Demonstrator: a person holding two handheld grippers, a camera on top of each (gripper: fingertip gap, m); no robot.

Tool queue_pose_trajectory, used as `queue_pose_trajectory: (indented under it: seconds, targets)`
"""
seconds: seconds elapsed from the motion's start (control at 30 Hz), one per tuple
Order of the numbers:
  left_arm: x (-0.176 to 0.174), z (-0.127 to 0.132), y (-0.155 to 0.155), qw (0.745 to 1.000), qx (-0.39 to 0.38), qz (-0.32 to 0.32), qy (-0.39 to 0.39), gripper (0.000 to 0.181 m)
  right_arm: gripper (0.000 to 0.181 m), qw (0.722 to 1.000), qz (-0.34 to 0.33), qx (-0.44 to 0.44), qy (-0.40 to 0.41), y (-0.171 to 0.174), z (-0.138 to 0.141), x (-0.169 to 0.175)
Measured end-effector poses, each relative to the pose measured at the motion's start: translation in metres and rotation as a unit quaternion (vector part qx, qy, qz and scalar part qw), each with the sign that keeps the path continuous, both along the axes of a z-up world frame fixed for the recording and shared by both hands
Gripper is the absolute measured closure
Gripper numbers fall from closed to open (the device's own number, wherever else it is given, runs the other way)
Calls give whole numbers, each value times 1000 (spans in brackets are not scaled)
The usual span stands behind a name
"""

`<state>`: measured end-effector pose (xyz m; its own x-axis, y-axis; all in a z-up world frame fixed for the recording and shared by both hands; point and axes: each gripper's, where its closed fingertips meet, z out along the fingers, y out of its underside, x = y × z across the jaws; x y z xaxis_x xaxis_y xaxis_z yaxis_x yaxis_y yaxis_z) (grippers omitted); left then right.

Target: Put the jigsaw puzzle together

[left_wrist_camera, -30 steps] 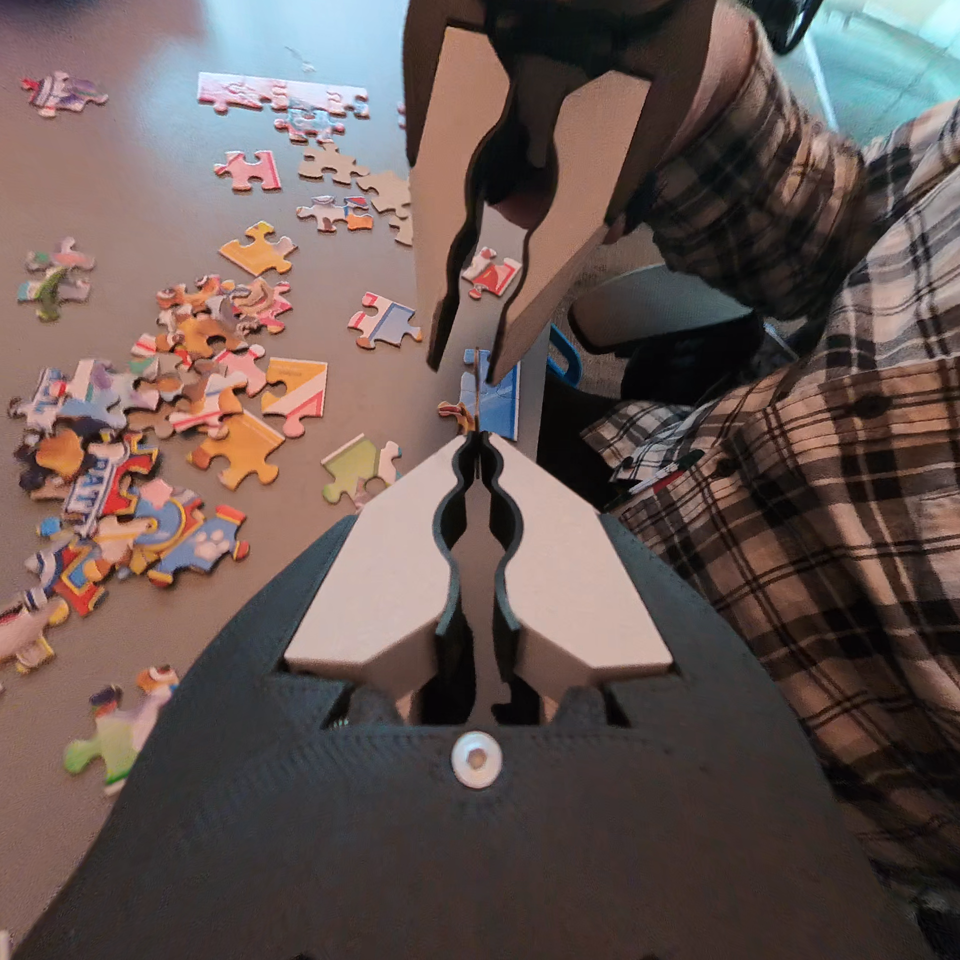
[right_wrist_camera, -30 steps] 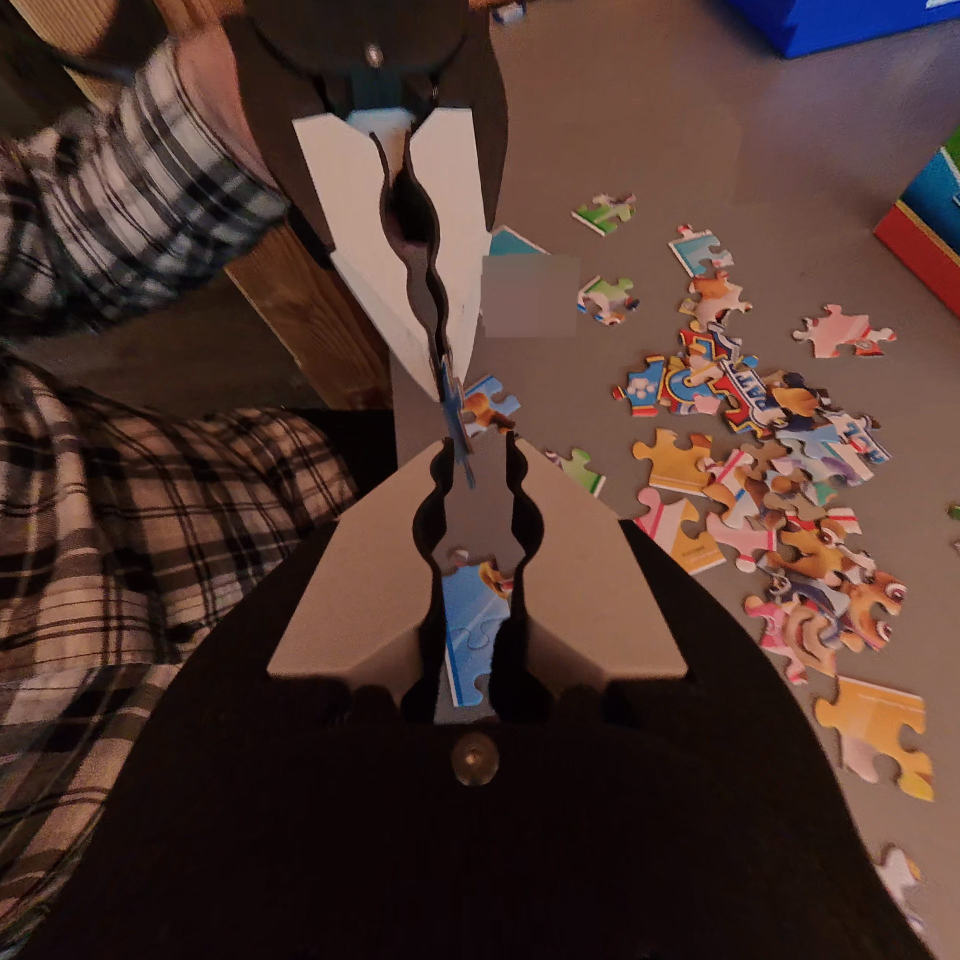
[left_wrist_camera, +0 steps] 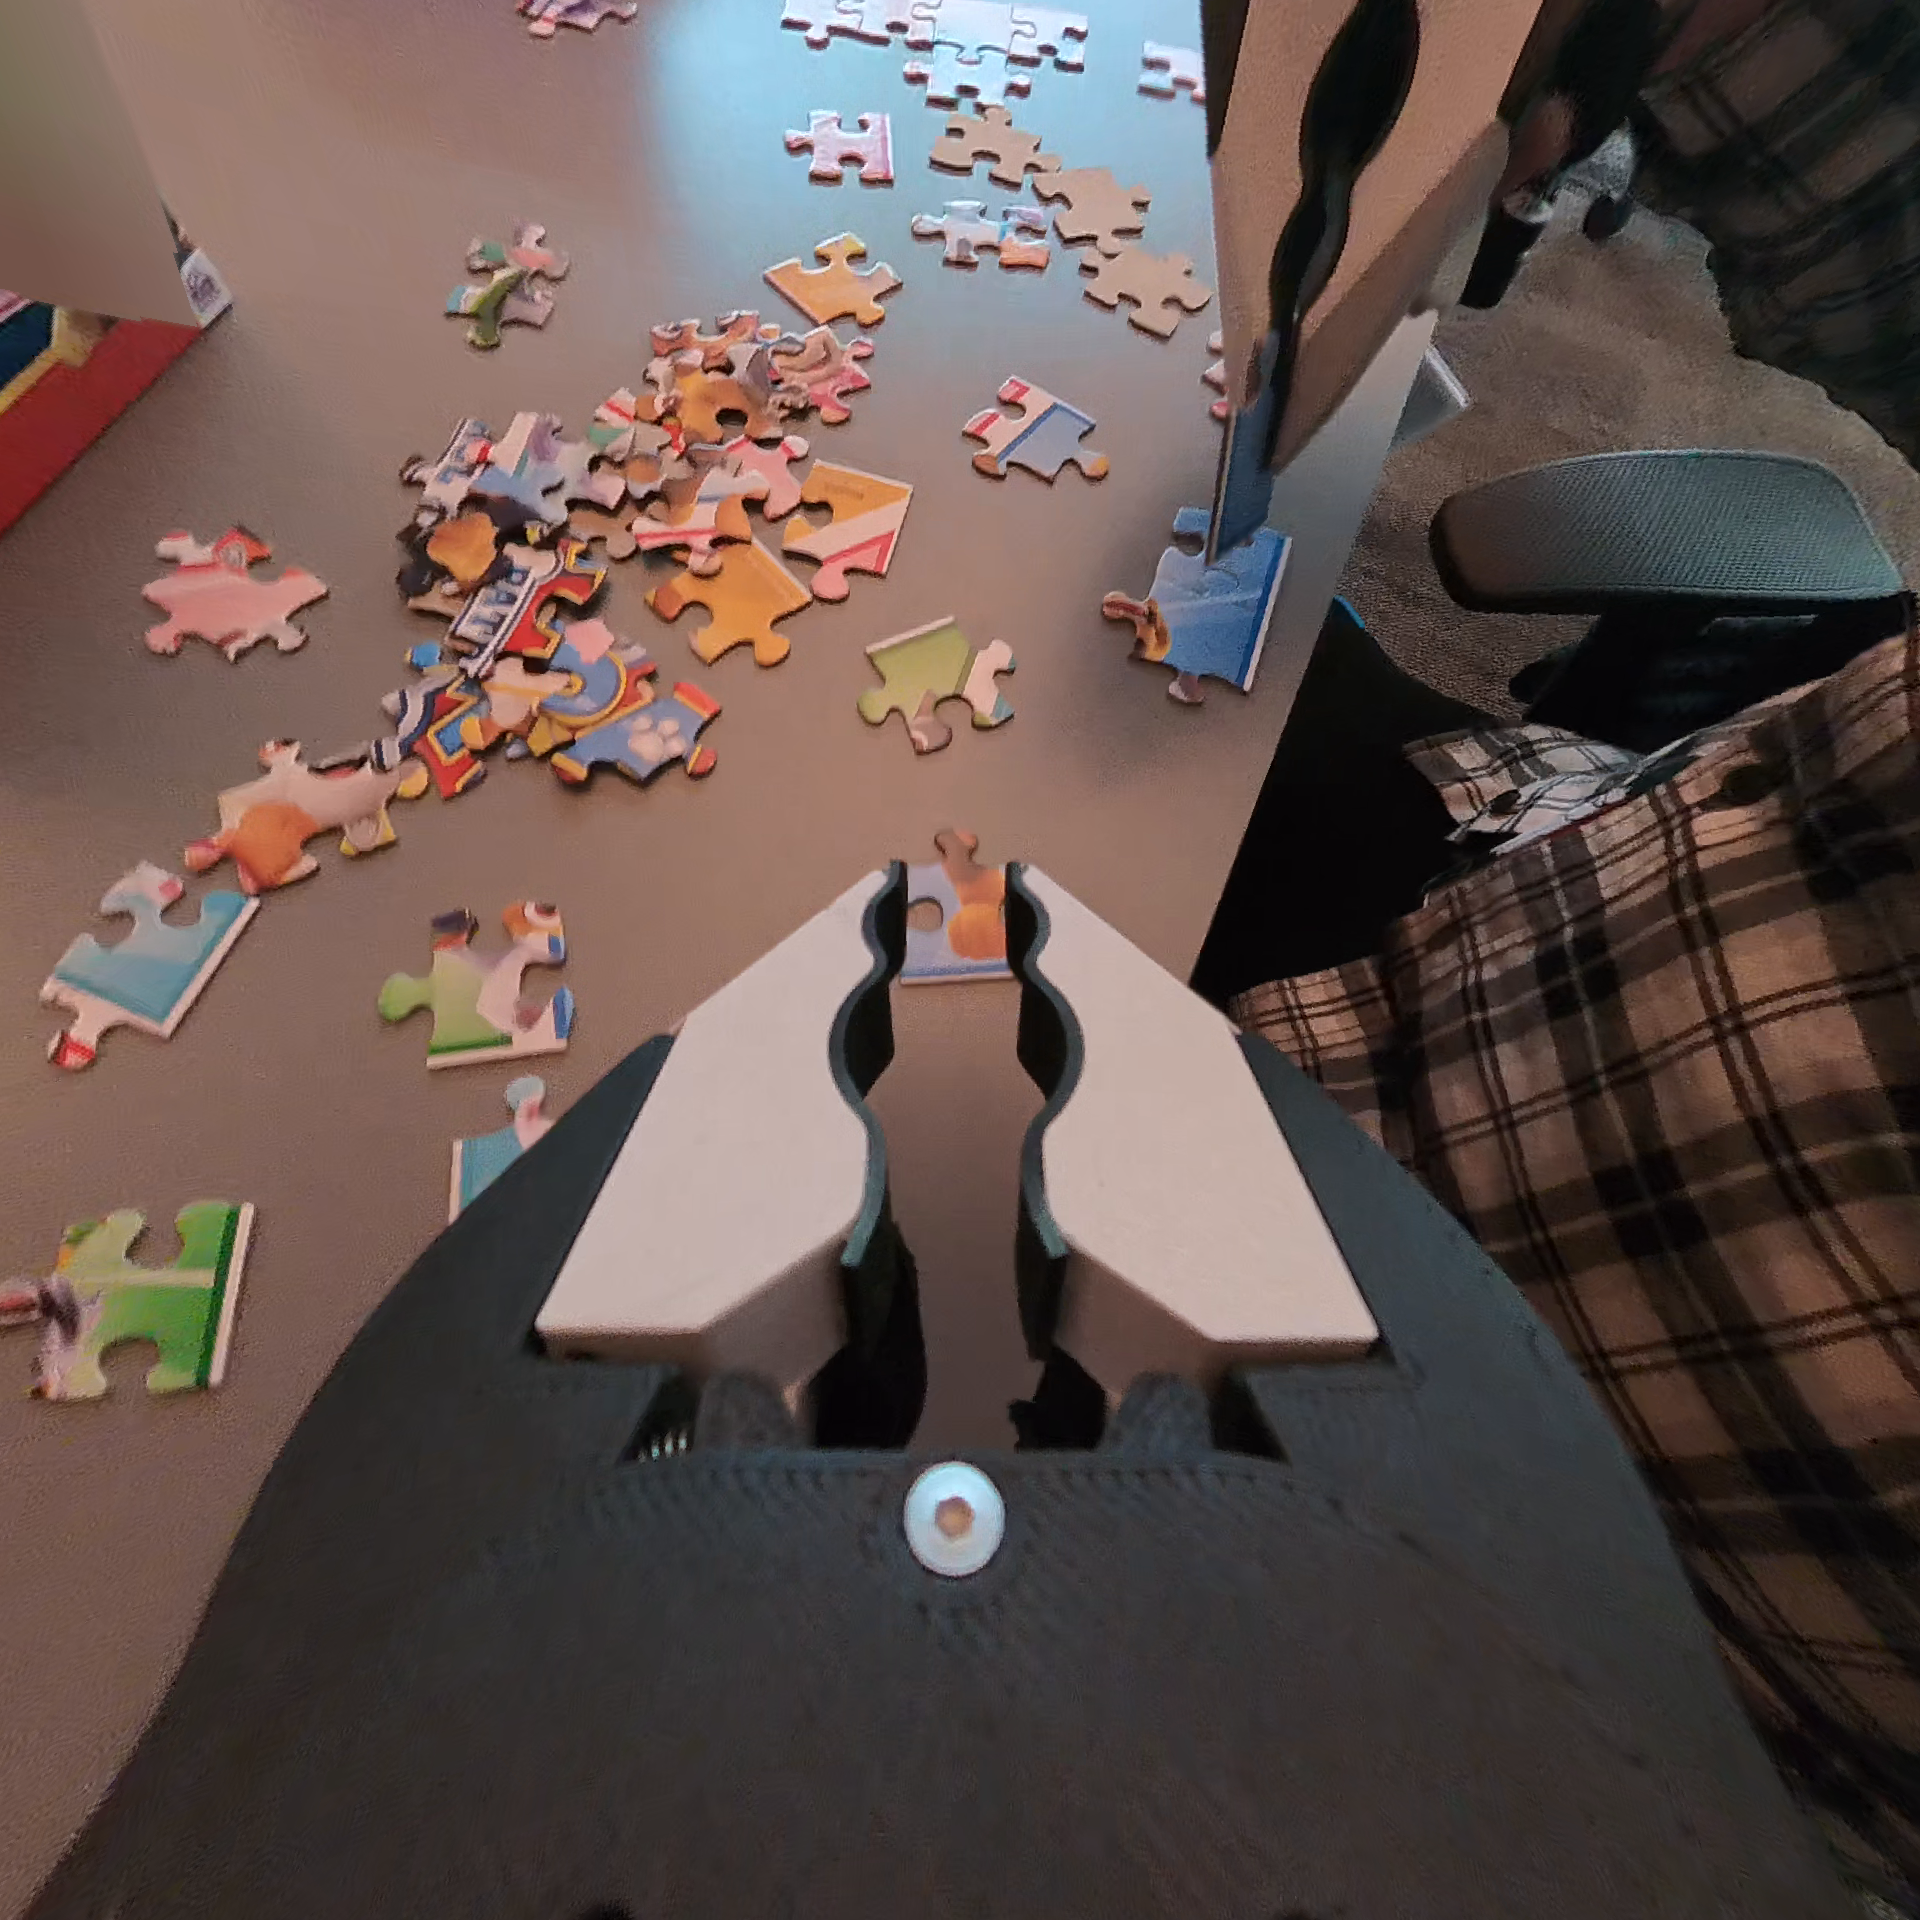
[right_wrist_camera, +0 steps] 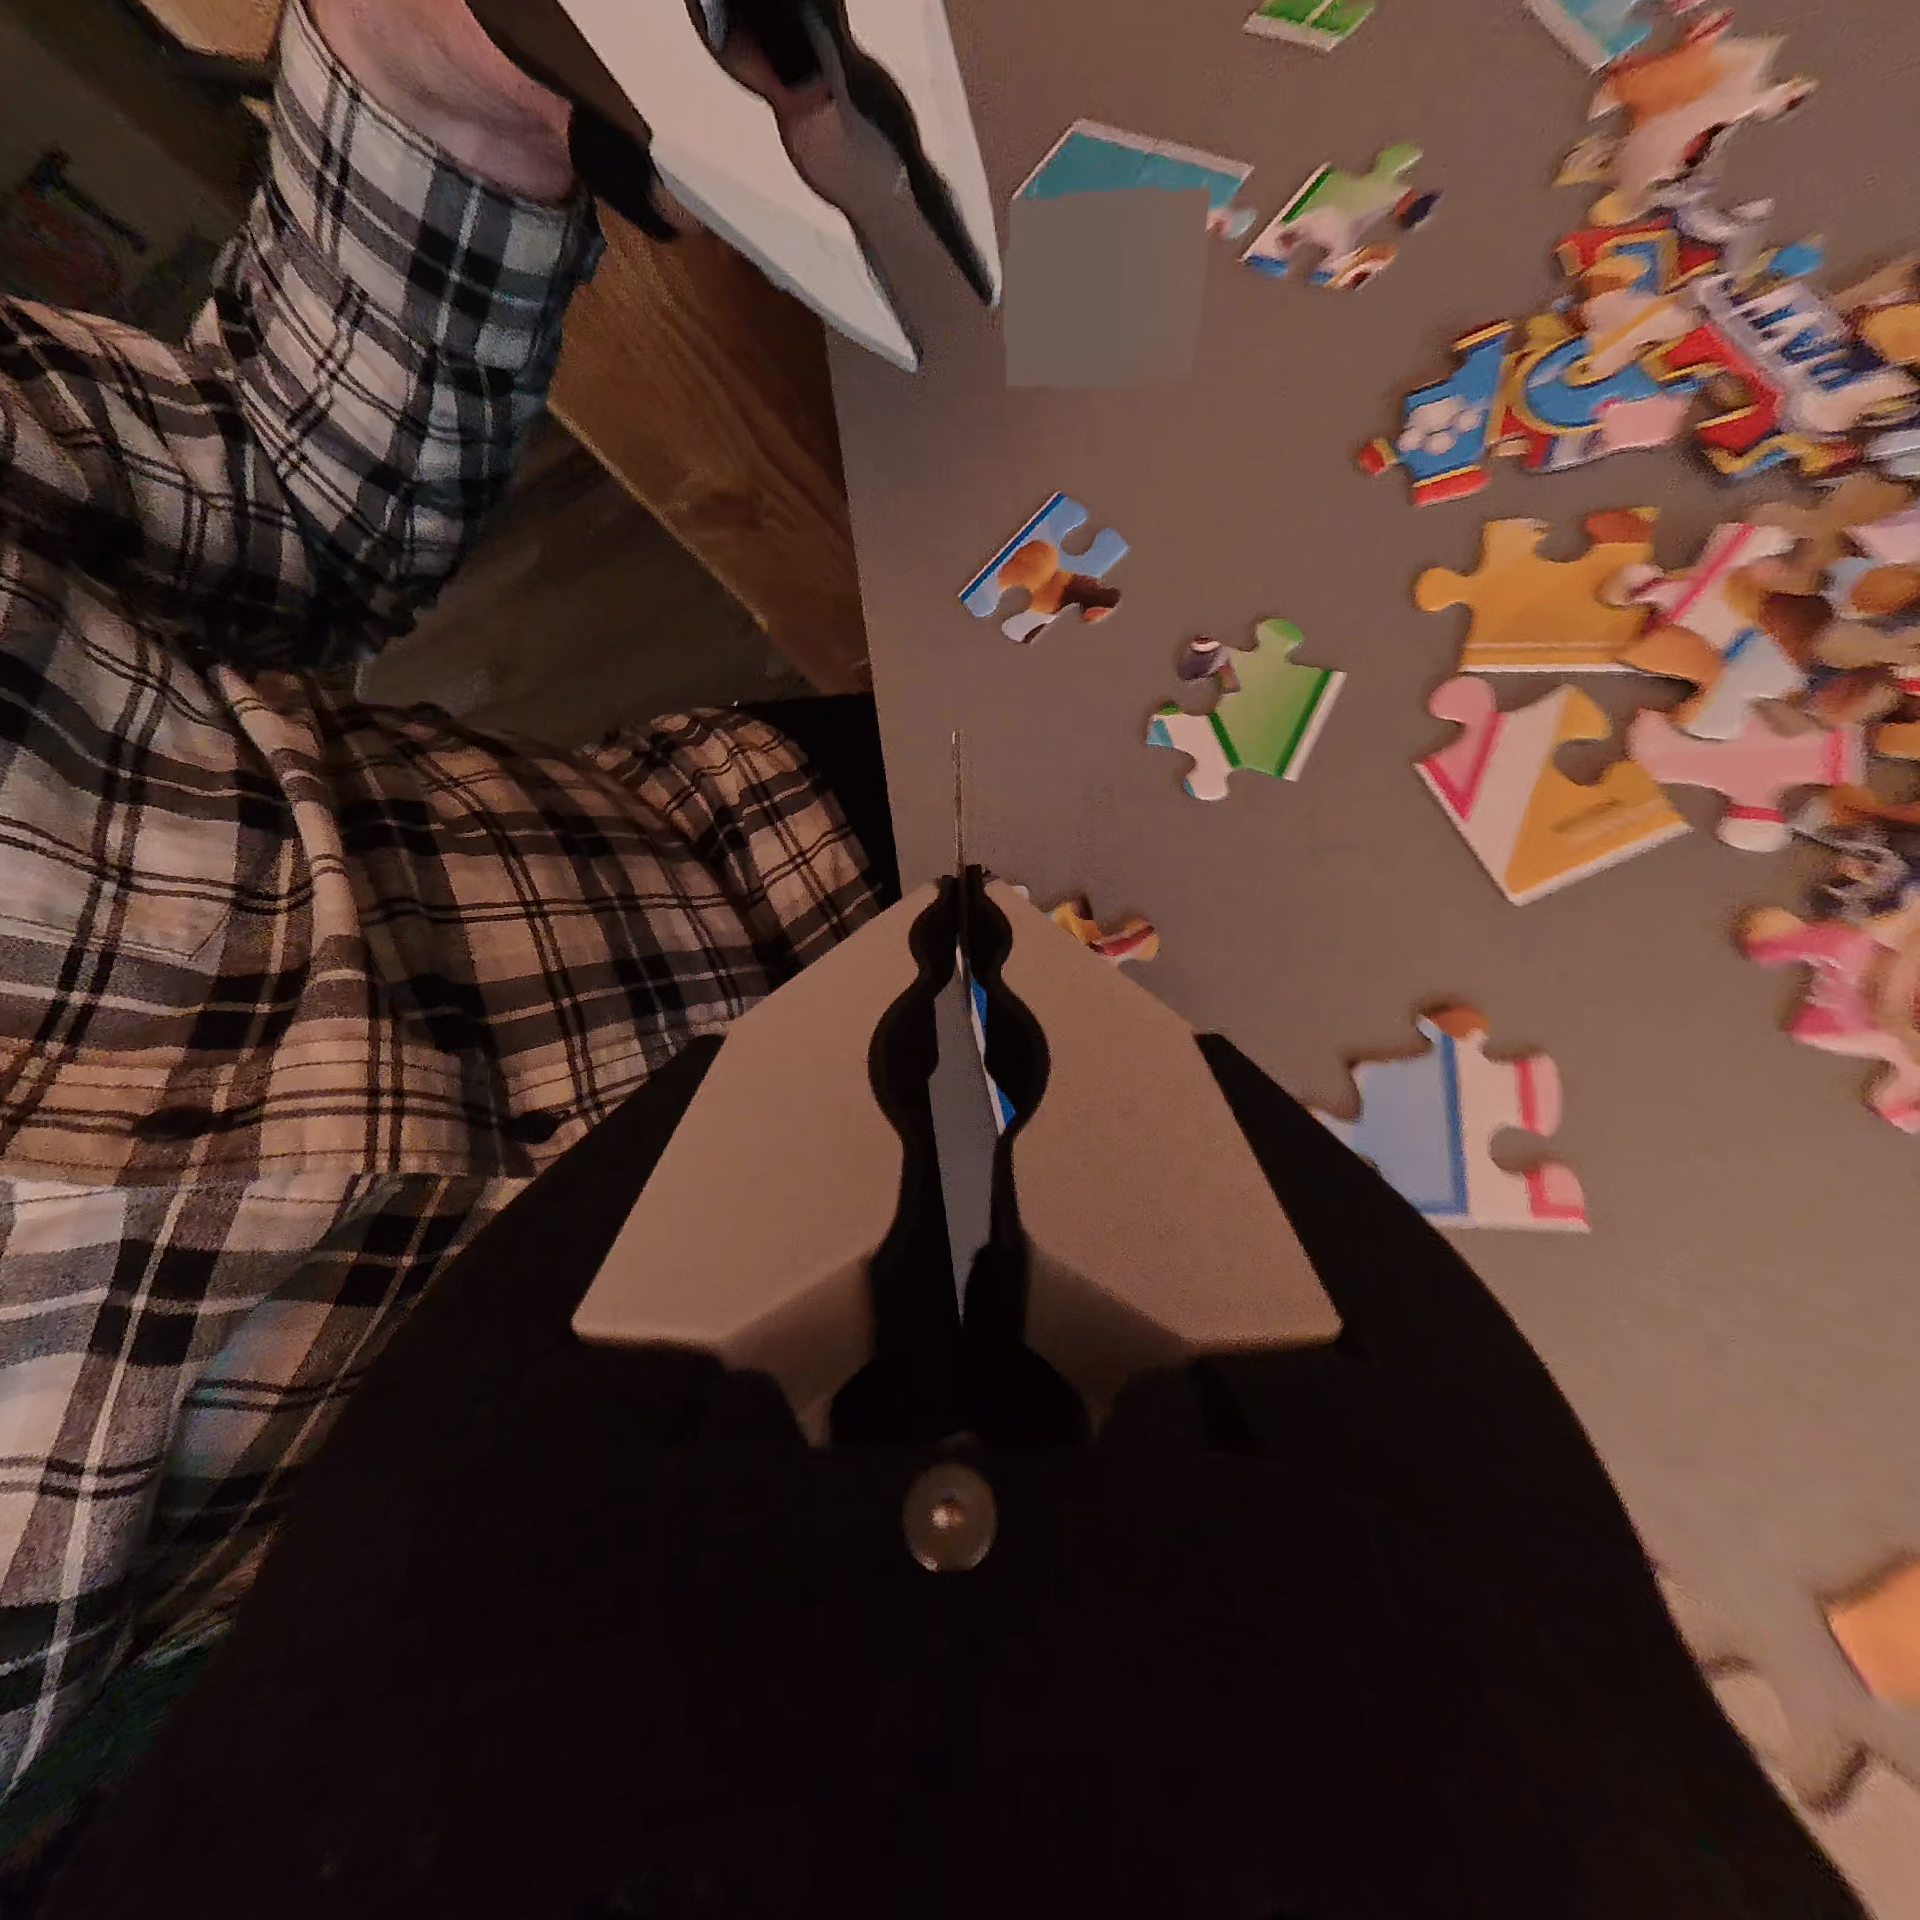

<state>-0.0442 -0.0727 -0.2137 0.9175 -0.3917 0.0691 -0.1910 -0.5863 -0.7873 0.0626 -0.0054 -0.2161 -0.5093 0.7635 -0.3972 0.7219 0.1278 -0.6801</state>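
Jigsaw pieces lie loose on a grey table (left_wrist_camera: 727, 810), with a mixed pile (left_wrist_camera: 582, 582) at its middle. My right gripper (right_wrist_camera: 961, 883) is shut on a blue piece (right_wrist_camera: 966, 1143) held on edge. In the left wrist view the right gripper (left_wrist_camera: 1259, 416) holds that piece (left_wrist_camera: 1242, 488) upright, just over a blue piece (left_wrist_camera: 1221, 613) lying near the table's edge. My left gripper (left_wrist_camera: 951, 878) is open and empty, low over the table. A blue and orange piece (left_wrist_camera: 956, 925) lies just past its tips. The left gripper also shows at the top of the right wrist view (right_wrist_camera: 951, 322).
A red box (left_wrist_camera: 62, 416) stands at the far left. The table's edge runs along the right, with the person's plaid shirt (left_wrist_camera: 1610, 1039) and a chair (left_wrist_camera: 1662, 530) beyond it. Green pieces (left_wrist_camera: 478, 987) lie near the left gripper. The pile also shows in the right wrist view (right_wrist_camera: 1714, 416).
The left gripper was shut on the blue piece and has opened and drawn back. The right gripper has shut on that piece and now holds it alone.
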Motion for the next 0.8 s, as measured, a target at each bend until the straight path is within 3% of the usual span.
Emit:
queue_pose_trajectory:
  seconds: [0.23,0.5,0.8]
  targets:
    - [-5,-23,-12,999,-21,17,41,162,181,997,50,-2,-58,-35,-24,-23]
    - [-27,-24,-27,997,-11,55,45,161,175,990,68,22,-119,-51,-52,-45]
    - [-98,-7,-77,982,13,180,59,160,181,989,97,47,-100,-60,-44,-52]
